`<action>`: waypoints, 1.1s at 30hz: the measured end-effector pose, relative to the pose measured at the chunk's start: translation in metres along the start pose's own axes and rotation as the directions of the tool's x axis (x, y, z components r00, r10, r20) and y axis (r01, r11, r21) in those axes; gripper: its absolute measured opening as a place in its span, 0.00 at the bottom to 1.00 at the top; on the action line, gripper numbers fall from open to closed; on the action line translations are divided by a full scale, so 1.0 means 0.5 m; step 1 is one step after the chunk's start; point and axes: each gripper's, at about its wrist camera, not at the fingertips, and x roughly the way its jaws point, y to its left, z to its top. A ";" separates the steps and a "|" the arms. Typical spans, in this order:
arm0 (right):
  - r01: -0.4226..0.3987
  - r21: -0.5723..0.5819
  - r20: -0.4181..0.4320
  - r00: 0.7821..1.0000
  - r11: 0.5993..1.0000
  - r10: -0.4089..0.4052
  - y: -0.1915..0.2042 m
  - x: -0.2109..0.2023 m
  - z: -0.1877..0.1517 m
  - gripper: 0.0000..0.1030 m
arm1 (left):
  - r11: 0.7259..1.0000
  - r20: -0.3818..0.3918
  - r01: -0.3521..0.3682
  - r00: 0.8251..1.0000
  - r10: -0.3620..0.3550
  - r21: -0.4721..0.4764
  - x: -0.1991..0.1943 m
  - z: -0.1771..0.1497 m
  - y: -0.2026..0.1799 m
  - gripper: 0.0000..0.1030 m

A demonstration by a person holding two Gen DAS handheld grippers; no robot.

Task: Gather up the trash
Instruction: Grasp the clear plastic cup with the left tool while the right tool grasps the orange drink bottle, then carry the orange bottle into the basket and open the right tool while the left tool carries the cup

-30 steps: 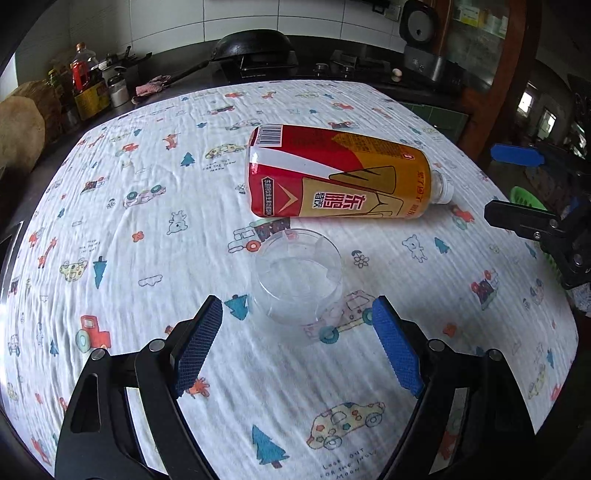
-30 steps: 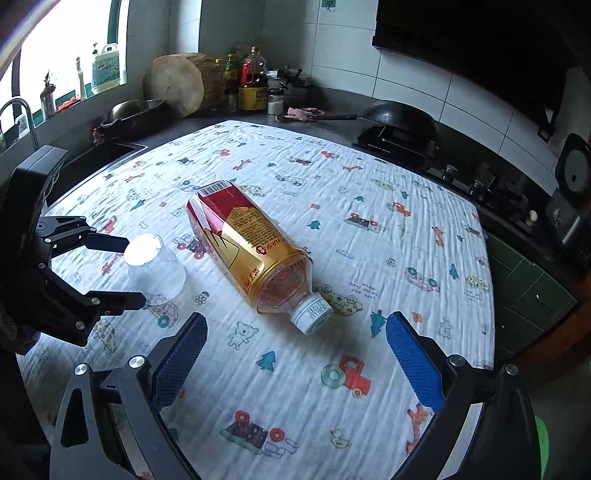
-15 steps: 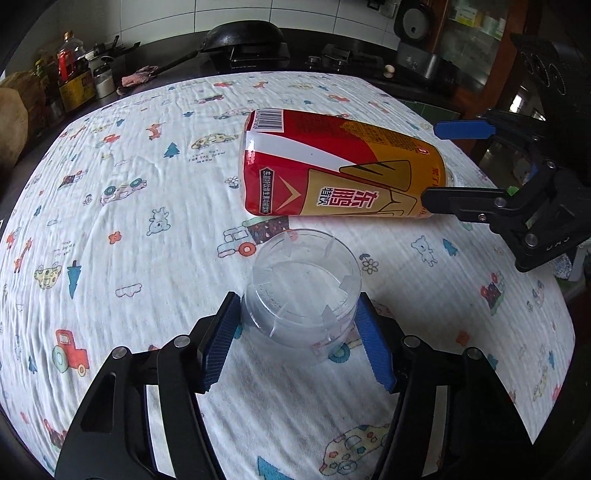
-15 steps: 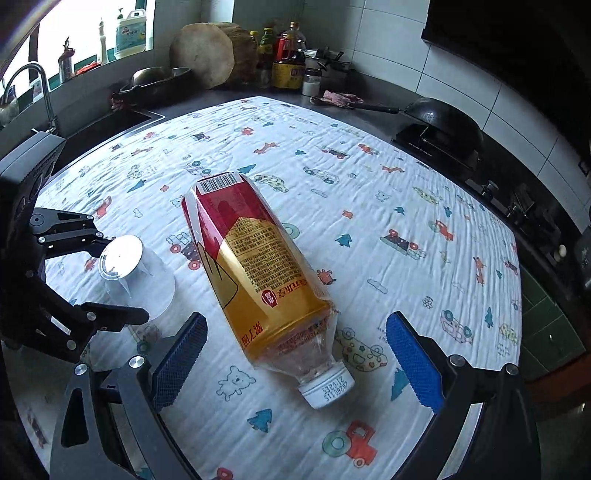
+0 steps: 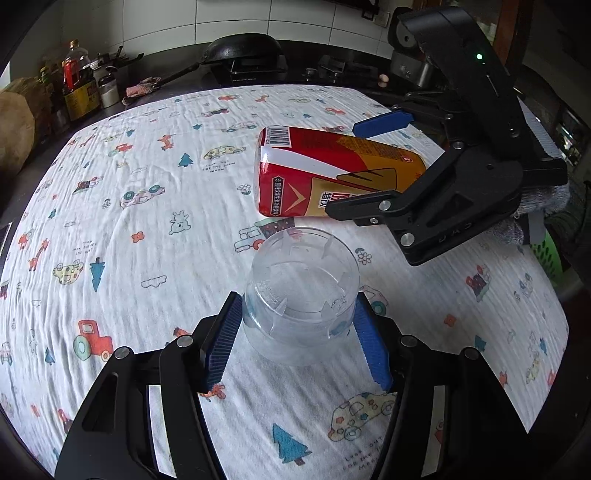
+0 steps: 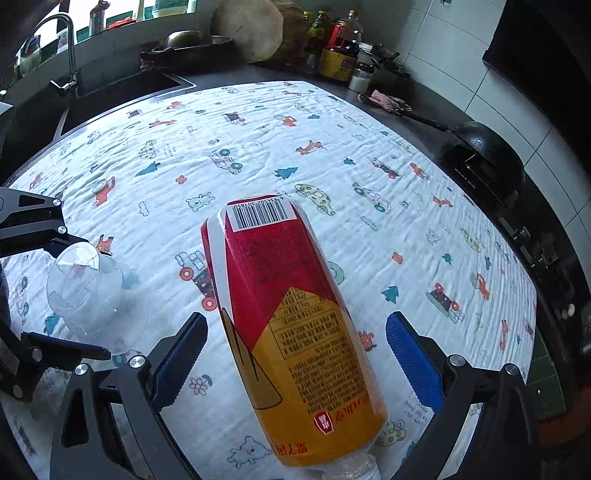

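An upturned clear plastic cup (image 5: 301, 280) stands on the cartoon-print tablecloth (image 5: 147, 221). My left gripper (image 5: 297, 301) is closing around it, and both blue pads touch its sides. The cup (image 6: 88, 291) and my left gripper (image 6: 96, 299) also show at the left of the right wrist view. A red and yellow drink bottle (image 6: 291, 314) lies on its side, its cap end towards the right wrist camera. My right gripper (image 6: 297, 321) is open and straddles it, with a gap at each pad. The left wrist view shows the bottle (image 5: 332, 177) just beyond the cup, with my right gripper (image 5: 365, 166) around its far end.
A black wok (image 5: 243, 51) sits on the stove behind the table. Sauce bottles (image 5: 77, 85) and a wooden chopping block (image 6: 247, 26) line the back counter. A sink (image 6: 110, 92) lies at the far left. A green basket (image 5: 546, 254) is past the table's right edge.
My left jaws have come in from wide open until they touch the cup. My right gripper has moved in over the bottle, which now lies between its fingers.
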 end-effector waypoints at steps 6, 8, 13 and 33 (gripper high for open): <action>0.007 -0.001 -0.031 1.000 1.000 -0.007 0.007 0.024 0.008 0.86 | 1.000 0.005 0.001 1.000 -0.001 -0.002 -0.009 -0.002 0.007 0.59; 0.013 0.010 -0.045 0.999 1.000 -0.013 0.006 0.031 0.007 0.80 | 1.000 0.007 0.003 1.000 -0.003 -0.001 -0.011 -0.001 0.007 0.59; 0.033 0.022 -0.043 0.999 0.999 -0.032 0.004 0.028 0.003 0.75 | 1.000 0.007 0.007 1.000 -0.007 -0.001 -0.010 -0.002 0.006 0.59; 0.070 0.271 0.016 0.997 0.960 -0.077 -0.026 -0.140 -0.144 0.65 | 0.996 0.039 0.063 0.997 -0.066 0.063 -0.034 0.021 -0.104 0.59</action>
